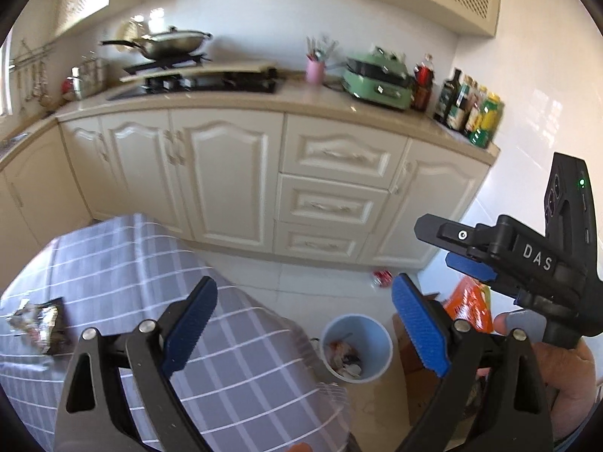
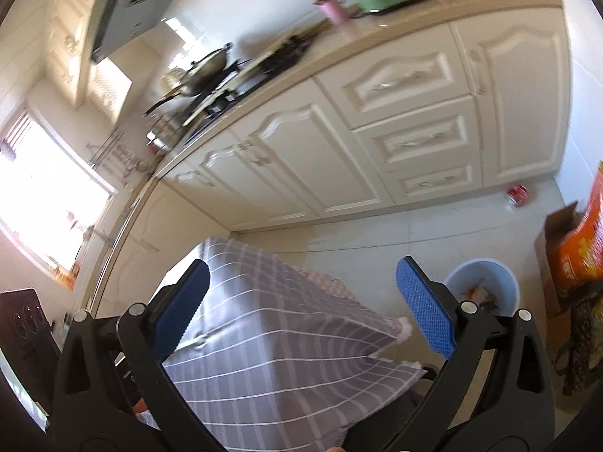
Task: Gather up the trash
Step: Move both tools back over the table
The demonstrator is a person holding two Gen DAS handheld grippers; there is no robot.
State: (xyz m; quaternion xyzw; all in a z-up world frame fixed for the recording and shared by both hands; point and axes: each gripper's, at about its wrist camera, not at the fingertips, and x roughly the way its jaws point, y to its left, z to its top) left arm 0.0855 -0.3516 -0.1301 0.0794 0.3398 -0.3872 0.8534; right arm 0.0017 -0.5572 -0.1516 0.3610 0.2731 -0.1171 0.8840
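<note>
Left tool [image 1: 303,324]: jaws wide apart, empty, held over the bench [image 1: 124,263] edge.
Right tool [image 2: 301,303]: jaws wide apart, empty, raised beside the bench, bin [image 2: 508,282] just beyond its right finger.
Wrapper [image 1: 37,320]: crumpled, lying on the bench cloth at far left, well apart from both tools.
Can [image 1: 382,277]: red, on the floor near the cabinets, beyond the bin.
Bin: on the floor beside the bench, already holding some scraps.
Done: part, judging by the bin's contents.
Left: wrapper and can, probably.

left gripper [image 1: 303,310] black | blue ribbed pads [image 1: 190,326] | silver screws | "DAS" marking
</note>
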